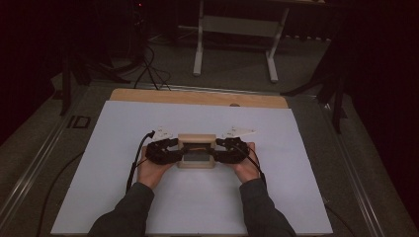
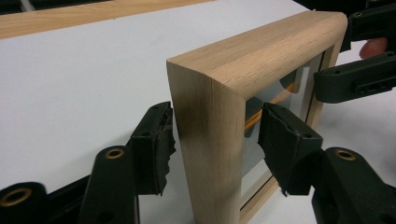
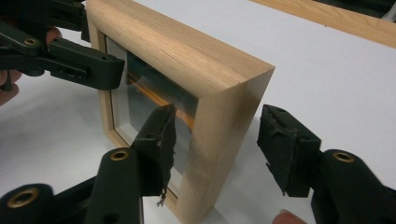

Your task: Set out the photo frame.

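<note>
- Left gripper view: the left gripper (image 2: 212, 140) straddles one upright side of the frame (image 2: 219, 121), jaws spread, with a visible gap between each pad and the wood. It is released, not pressing.
- Right gripper view: the right gripper (image 3: 215, 140) straddles the opposite upright side the same way, one pad in front of the glass (image 3: 149, 98) and one behind the wood, neither touching. It too is released.
- High view: both grippers sit at the two ends of the frame, left (image 1: 170, 150) and right (image 1: 223, 149), each held in a hand whose sleeve comes in from the bottom edge.
- The frame (image 1: 196, 139) stands upright on its lower edge on the white sheet (image 1: 123, 128), near the middle, and seems to stand by itself.
- Handling, as a judgement: the wood is stiff and thick, with smooth rounded edges that could slide in the pads. The glass pane is the fragile part.
- Best hold is across the wooden side rails, front to back, low enough to keep the frame from tipping, with the inner pad on the wood lip rather than on the pane.
- A bare wooden strip (image 1: 197, 98) of the table shows beyond the sheet.
</note>
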`<state>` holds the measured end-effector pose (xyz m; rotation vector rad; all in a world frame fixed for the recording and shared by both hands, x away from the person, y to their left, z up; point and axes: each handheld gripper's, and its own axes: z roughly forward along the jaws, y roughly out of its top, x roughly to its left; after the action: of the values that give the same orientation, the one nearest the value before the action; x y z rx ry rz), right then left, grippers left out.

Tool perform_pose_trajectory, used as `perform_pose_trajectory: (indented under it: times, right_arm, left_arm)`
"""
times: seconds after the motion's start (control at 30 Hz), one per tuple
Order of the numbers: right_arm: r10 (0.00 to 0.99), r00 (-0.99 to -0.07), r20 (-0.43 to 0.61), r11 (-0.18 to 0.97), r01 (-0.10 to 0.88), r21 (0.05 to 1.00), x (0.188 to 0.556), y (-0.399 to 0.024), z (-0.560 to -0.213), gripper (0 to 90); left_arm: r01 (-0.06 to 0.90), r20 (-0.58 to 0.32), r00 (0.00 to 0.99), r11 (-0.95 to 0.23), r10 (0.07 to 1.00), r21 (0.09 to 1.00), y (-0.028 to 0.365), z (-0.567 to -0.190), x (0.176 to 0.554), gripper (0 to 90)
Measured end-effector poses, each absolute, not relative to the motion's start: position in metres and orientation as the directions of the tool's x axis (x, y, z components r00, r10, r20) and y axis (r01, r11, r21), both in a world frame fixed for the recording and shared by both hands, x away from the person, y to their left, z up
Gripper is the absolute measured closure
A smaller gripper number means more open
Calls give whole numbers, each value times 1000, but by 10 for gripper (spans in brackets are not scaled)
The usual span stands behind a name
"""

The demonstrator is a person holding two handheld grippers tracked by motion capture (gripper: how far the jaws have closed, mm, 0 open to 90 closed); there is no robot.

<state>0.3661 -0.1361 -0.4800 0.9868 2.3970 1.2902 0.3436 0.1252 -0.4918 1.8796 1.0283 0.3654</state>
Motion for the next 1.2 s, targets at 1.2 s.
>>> perform_pose_trajectory:
  times: [1.2]
  right_arm:
    - [738, -660, 143, 309, 518, 798, 333, -195, -485, 354]
  left_arm:
    - [530, -175, 532, -164, 828, 832, 191, -494, 297, 432]
